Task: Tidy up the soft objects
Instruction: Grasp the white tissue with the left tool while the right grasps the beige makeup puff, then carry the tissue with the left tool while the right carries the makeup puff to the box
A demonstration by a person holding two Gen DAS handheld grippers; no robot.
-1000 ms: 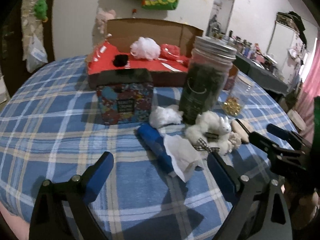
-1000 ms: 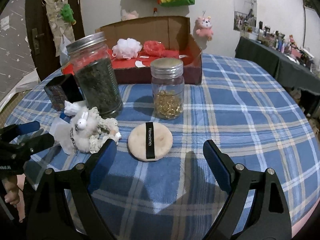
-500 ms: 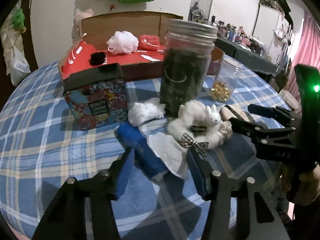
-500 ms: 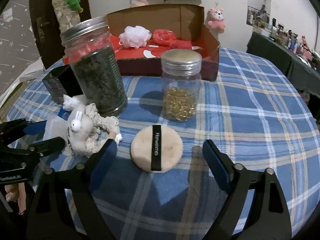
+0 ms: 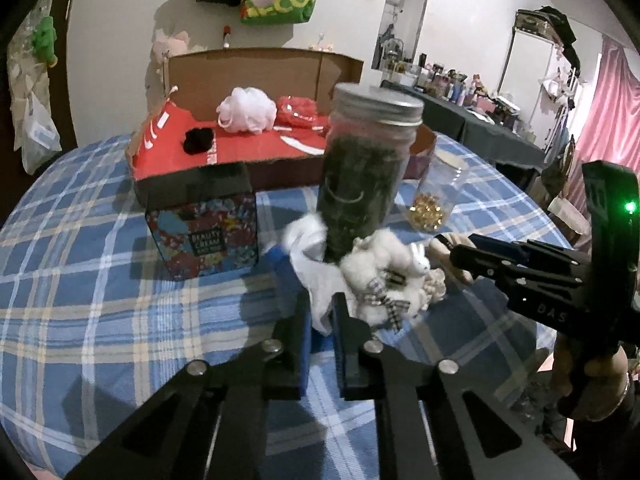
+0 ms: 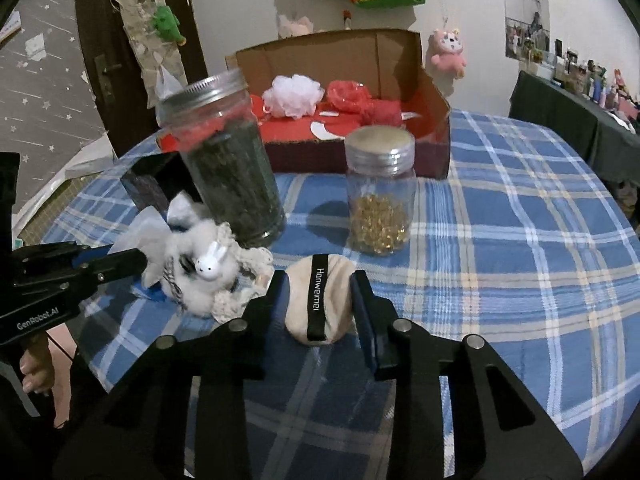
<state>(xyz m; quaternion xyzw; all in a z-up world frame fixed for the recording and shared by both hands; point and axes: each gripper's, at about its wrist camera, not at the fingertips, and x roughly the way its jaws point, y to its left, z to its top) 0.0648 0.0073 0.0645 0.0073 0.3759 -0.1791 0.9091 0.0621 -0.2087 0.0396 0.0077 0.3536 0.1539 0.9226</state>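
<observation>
My left gripper (image 5: 322,312) is shut on a white cloth (image 5: 316,276) that lies over a blue roll on the table; it also shows from the side in the right wrist view (image 6: 132,258). A fluffy white bunny scrunchie (image 5: 394,276) lies just right of the cloth, also in the right wrist view (image 6: 204,276). My right gripper (image 6: 320,300) is shut on a beige powder puff (image 6: 320,304) with a black "Hanweimei" strap, squeezing its sides. A cardboard box with a red floor (image 6: 432,92) at the back holds a white bath pouf (image 6: 294,94) and red mesh (image 6: 348,94).
A tall jar of dark green stuff (image 6: 232,168) and a small jar of gold beads (image 6: 378,200) stand behind the soft things. A patterned "Beauty Cream" box (image 5: 204,236) stands left of the tall jar. The blue plaid tablecloth (image 6: 520,240) covers a round table.
Both grippers have moved forward and closed. The left one closed on the white cloth, the right one on the powder puff.
</observation>
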